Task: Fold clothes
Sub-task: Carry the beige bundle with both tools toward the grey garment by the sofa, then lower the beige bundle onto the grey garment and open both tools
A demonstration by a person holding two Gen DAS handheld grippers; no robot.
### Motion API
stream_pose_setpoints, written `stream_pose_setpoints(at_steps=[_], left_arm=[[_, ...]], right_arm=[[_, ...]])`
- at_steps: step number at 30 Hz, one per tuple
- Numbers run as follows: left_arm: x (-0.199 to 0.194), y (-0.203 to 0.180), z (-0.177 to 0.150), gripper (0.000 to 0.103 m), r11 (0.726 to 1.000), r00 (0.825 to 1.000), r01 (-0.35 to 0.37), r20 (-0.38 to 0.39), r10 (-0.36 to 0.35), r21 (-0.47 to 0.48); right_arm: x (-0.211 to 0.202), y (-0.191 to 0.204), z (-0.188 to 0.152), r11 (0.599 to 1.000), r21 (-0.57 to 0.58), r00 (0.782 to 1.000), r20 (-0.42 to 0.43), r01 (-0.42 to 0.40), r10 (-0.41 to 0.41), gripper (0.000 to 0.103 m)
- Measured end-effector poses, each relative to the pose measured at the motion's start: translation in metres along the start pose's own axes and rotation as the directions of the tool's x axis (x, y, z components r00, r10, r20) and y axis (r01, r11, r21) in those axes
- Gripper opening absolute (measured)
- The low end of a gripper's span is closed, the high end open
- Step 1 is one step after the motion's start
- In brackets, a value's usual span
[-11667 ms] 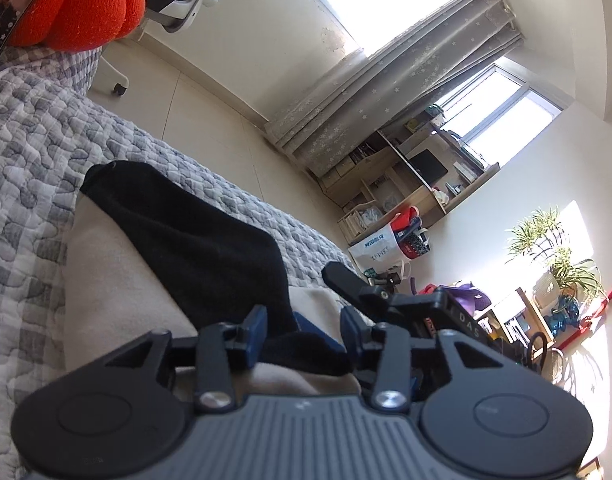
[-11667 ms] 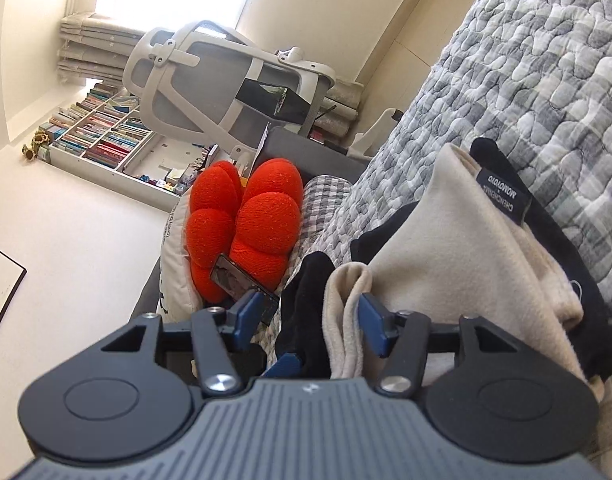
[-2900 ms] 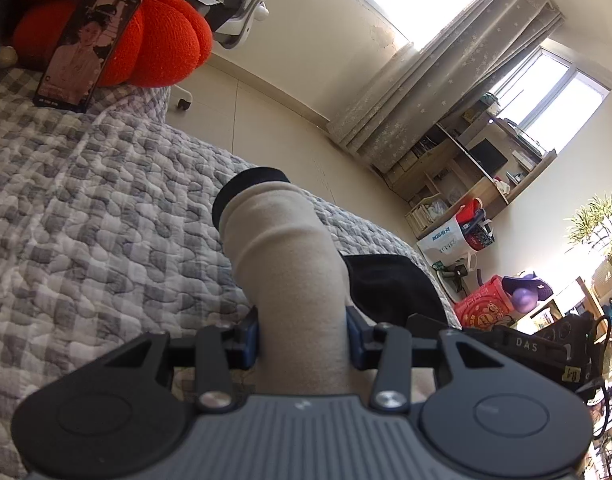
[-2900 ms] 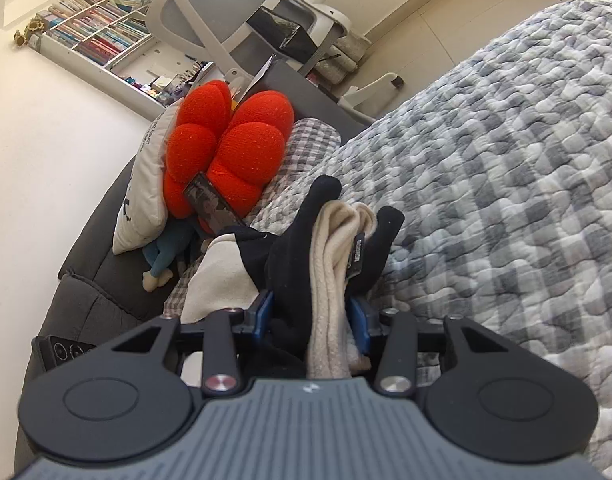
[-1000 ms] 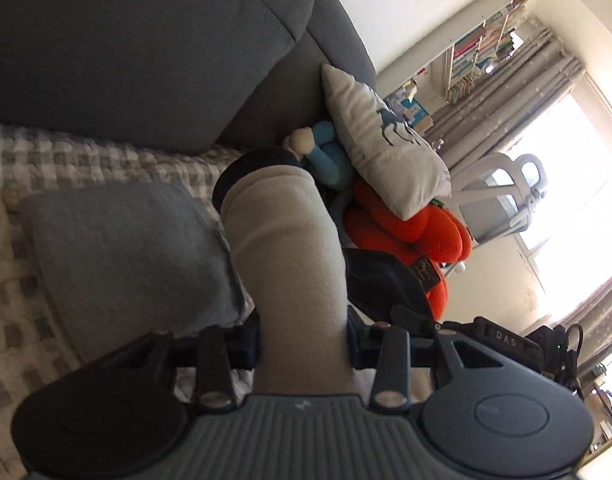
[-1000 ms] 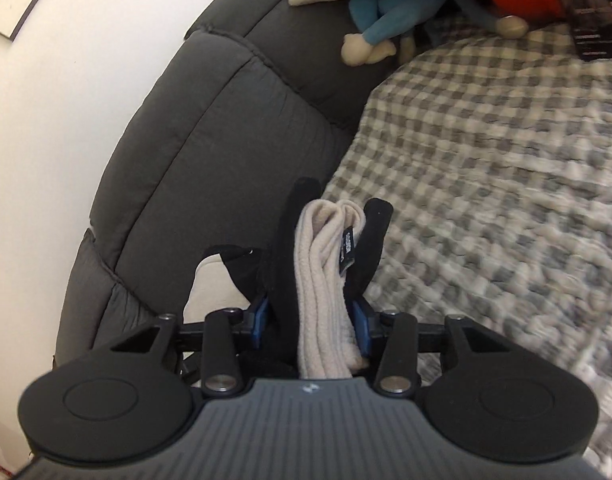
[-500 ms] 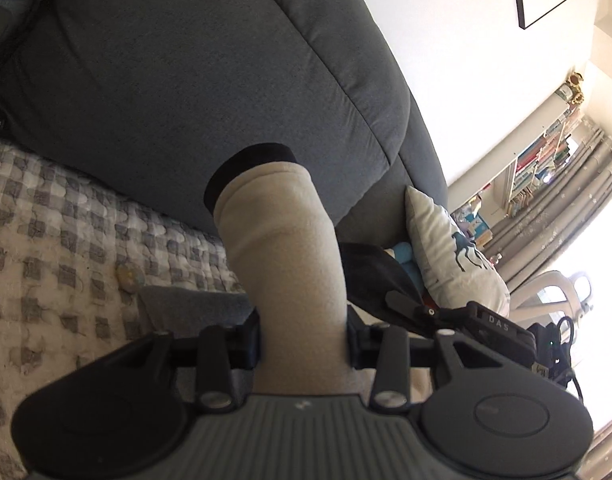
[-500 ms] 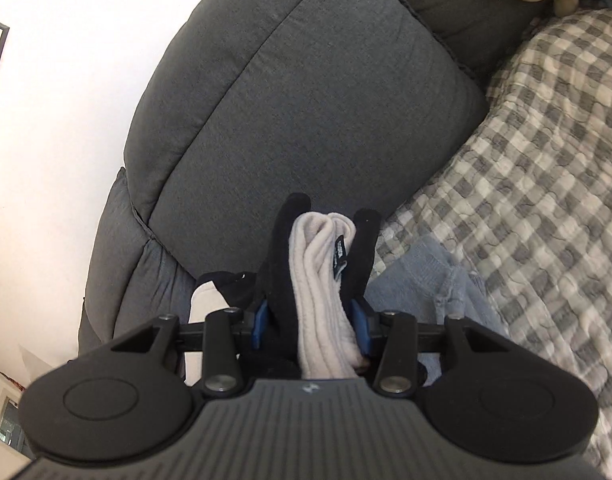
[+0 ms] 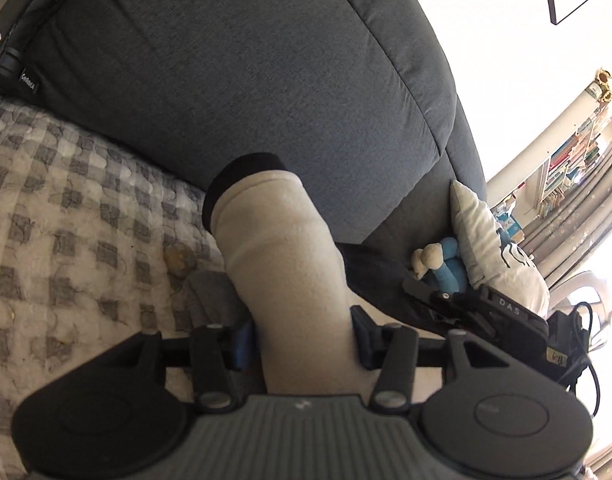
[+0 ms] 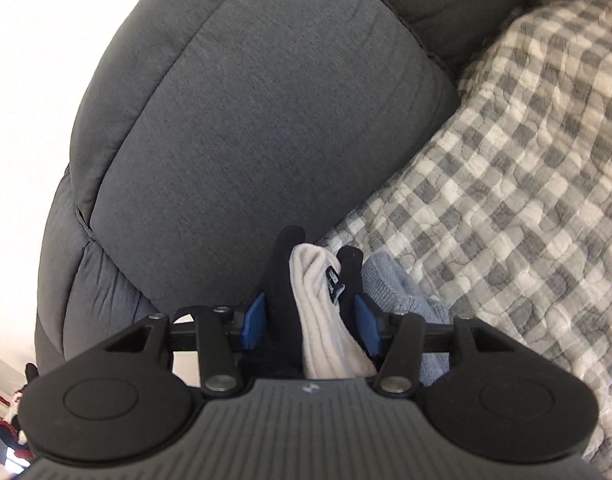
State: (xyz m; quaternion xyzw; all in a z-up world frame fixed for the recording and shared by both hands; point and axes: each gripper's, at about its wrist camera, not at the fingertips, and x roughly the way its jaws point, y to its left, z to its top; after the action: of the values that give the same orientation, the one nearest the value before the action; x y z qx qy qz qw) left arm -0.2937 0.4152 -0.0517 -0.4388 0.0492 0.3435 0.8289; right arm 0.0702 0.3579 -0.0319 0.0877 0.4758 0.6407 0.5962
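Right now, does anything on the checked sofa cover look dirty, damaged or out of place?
Yes. A small yellowish-brown stain marks the grey-and-white checked quilted cover, left of the folded beige-and-black garment, near the dark grey back cushion. Fainter yellowish specks lie further left. Nothing looks torn.

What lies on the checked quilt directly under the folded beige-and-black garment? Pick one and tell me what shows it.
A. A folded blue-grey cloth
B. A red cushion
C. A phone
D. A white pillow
A: in the right wrist view, a folded blue-grey cloth lies on the checked quilt, just beneath the beige-and-black garment that sits between the opening jaws of the right gripper.
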Motion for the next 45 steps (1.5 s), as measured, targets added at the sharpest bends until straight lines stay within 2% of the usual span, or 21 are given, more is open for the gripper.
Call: stream_pose_setpoints(at_steps=[2, 5, 7, 9, 10, 12, 15, 18, 21, 24, 27, 30, 32, 36, 38, 41, 43, 45], left_arm=[[-0.008, 0.0, 0.002, 0.051, 1.0, 1.0, -0.013, 0.024, 0.012, 0.012], [-0.02, -0.011, 0.001, 0.052, 0.994, 0.995, -0.048, 0.097, 0.038, 0.1], [-0.026, -0.021, 0.0, 0.053, 0.982, 0.989, -0.071, 0.144, 0.046, 0.174], [-0.029, -0.026, 0.001, 0.055, 0.974, 0.989, -0.066, 0.145, 0.035, 0.218], [-0.029, -0.026, 0.001, 0.055, 0.974, 0.99, -0.059, 0.136, 0.029, 0.219], [-0.028, -0.027, 0.002, 0.055, 0.975, 0.993, -0.044, 0.118, 0.019, 0.219], [-0.024, -0.03, -0.002, 0.055, 0.969, 0.994, -0.049, 0.103, 0.025, 0.24], [-0.022, -0.037, -0.007, 0.055, 0.958, 0.993, -0.065, 0.114, 0.034, 0.28], [-0.017, -0.042, -0.014, 0.057, 0.945, 0.993, -0.08, 0.112, 0.047, 0.317], [-0.013, -0.049, -0.022, 0.057, 0.927, 0.991, -0.104, 0.119, 0.065, 0.361], [-0.013, -0.057, -0.028, 0.058, 0.905, 0.992, -0.098, 0.116, 0.055, 0.414], [-0.01, -0.065, -0.033, 0.059, 0.88, 0.993, -0.097, 0.106, 0.054, 0.466], [-0.011, -0.067, -0.031, 0.059, 0.872, 0.993, -0.097, 0.107, 0.051, 0.479], [-0.02, -0.067, -0.014, 0.059, 0.896, 0.991, -0.068, 0.135, 0.01, 0.439], [-0.018, -0.07, -0.008, 0.058, 0.89, 0.989, -0.066, 0.146, -0.001, 0.452], [-0.007, -0.077, -0.011, 0.051, 0.865, 0.994, -0.036, 0.107, -0.02, 0.5], [0.003, -0.08, -0.02, 0.046, 0.839, 0.998, -0.002, 0.052, -0.032, 0.544], [0.01, -0.081, -0.034, 0.046, 0.809, 0.999, 0.006, 0.03, -0.03, 0.588]], right_arm=[[-0.014, 0.01, 0.002, 0.998, -0.048, 0.998, 0.051, 0.037, -0.035, 0.062], [-0.036, 0.034, -0.004, 0.979, -0.164, 0.984, 0.149, 0.119, -0.094, 0.062], [-0.045, 0.049, -0.016, 0.956, -0.241, 0.976, 0.179, 0.166, -0.124, 0.062], [-0.053, 0.055, -0.029, 0.937, -0.281, 0.968, 0.192, 0.21, -0.16, 0.062], [-0.055, 0.055, -0.033, 0.933, -0.276, 0.964, 0.197, 0.23, -0.179, 0.062], [-0.057, 0.049, -0.037, 0.951, -0.219, 0.963, 0.205, 0.218, -0.174, 0.062], [-0.065, 0.037, -0.039, 0.989, -0.077, 0.971, 0.214, 0.125, -0.106, 0.062], [-0.065, 0.032, -0.039, 0.998, 0.007, 0.975, 0.213, 0.068, -0.068, 0.059], [-0.056, 0.037, -0.035, 0.989, 0.002, 0.968, 0.204, 0.146, -0.143, 0.052], [-0.051, 0.036, -0.037, 0.987, 0.005, 0.964, 0.212, 0.161, -0.159, 0.036], [-0.06, 0.041, -0.04, 0.983, -0.041, 0.95, 0.266, 0.18, -0.163, 0.032], [-0.058, 0.026, -0.042, 0.976, -0.007, 0.946, 0.249, 0.216, -0.207, 0.031], [-0.056, 0.013, -0.045, 0.975, 0.032, 0.948, 0.227, 0.222, -0.223, 0.03], [-0.063, 0.014, -0.05, 0.979, 0.023, 0.951, 0.234, 0.203, -0.203, 0.03], [-0.067, 0.018, -0.051, 0.981, 0.012, 0.952, 0.241, 0.192, -0.19, 0.031], [-0.067, 0.027, -0.051, 0.98, -0.018, 0.948, 0.256, 0.2, -0.189, 0.036], [-0.068, 0.034, -0.05, 0.976, -0.04, 0.942, 0.271, 0.215, -0.197, 0.036], [-0.071, 0.042, -0.05, 0.968, -0.077, 0.929, 0.306, 0.241, -0.207, 0.038]])
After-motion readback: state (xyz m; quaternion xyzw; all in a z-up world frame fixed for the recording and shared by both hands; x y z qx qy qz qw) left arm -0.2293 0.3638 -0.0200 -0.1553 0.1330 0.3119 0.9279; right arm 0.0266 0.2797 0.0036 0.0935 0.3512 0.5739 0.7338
